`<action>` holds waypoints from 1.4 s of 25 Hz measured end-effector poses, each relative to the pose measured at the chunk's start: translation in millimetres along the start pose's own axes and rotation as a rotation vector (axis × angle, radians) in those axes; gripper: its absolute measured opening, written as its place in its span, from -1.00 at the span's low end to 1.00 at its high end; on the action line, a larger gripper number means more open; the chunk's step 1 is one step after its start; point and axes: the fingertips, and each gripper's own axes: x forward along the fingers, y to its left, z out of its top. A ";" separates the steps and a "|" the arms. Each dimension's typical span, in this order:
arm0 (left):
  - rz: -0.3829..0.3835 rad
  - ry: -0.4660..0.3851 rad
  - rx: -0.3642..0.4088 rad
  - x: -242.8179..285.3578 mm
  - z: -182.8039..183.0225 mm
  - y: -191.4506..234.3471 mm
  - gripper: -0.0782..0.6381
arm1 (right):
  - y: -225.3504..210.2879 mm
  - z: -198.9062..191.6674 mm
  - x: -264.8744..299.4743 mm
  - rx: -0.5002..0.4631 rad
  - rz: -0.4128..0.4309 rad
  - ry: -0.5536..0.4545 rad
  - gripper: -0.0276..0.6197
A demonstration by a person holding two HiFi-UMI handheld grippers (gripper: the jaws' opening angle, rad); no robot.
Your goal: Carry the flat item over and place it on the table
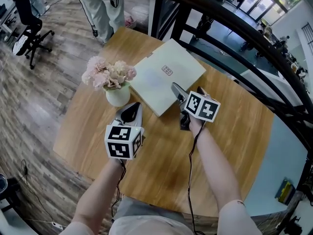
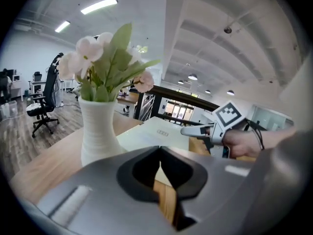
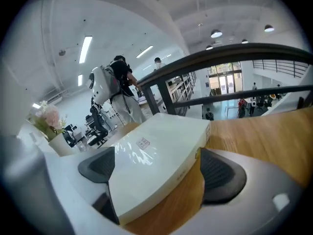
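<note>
From the head view, the flat cream box (image 1: 166, 75) already lies on the wooden table (image 1: 161, 170), towards its far edge, with one corner pointing at the person. The carrying looks done; what is left is to let go and back off. The vase (image 1: 118, 96) of pink flowers stands beside the box's left edge, and the left gripper (image 1: 131, 109) hovers just near of it. The right gripper (image 1: 181, 99) sits at the box's near corner.

In the left gripper view, the left gripper's (image 2: 160, 153) jaws meet at their tips with nothing between them.

In the right gripper view, the right gripper (image 3: 154, 173) has its jaws spread wide around the box's (image 3: 161, 141) corner. The pads seem clear of it, though the left one is partly hidden. The box is shallow, glossy and film-wrapped, with a small printed mark on its lid.
</note>
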 end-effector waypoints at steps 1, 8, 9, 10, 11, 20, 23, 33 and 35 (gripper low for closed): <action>-0.002 -0.009 0.005 -4.4 5.2 -2.5 -0.78 | 2.8 5.8 -9.7 -0.017 0.002 -0.019 0.76; -0.015 -0.087 0.047 -45.7 46.3 -25.7 -0.78 | 31.1 49.3 -92.5 -0.100 0.046 -0.156 0.18; -0.013 -0.101 0.061 -53.1 51.9 -29.0 -0.78 | 37.5 54.7 -105.3 -0.106 0.059 -0.172 0.12; -0.009 -0.111 0.079 -60.9 56.6 -32.1 -0.78 | 44.2 59.4 -118.3 -0.111 0.072 -0.188 0.08; -0.005 -0.119 0.096 -69.0 60.6 -35.3 -0.78 | 51.1 63.9 -131.6 -0.115 0.085 -0.203 0.02; -0.034 -0.194 0.126 -144.1 84.1 -70.1 -0.78 | 113.1 80.0 -249.5 -0.217 0.226 -0.328 -0.44; -0.047 -0.220 0.129 -169.3 92.4 -79.4 -0.78 | 135.6 83.7 -287.4 -0.259 0.262 -0.380 -0.55; -0.140 -0.343 0.135 -267.4 127.4 -119.9 -0.78 | 187.7 84.8 -394.6 -0.227 0.405 -0.496 -0.90; -0.139 -0.358 0.160 -281.0 128.8 -124.6 -0.78 | 195.5 82.1 -411.4 -0.230 0.430 -0.501 -0.91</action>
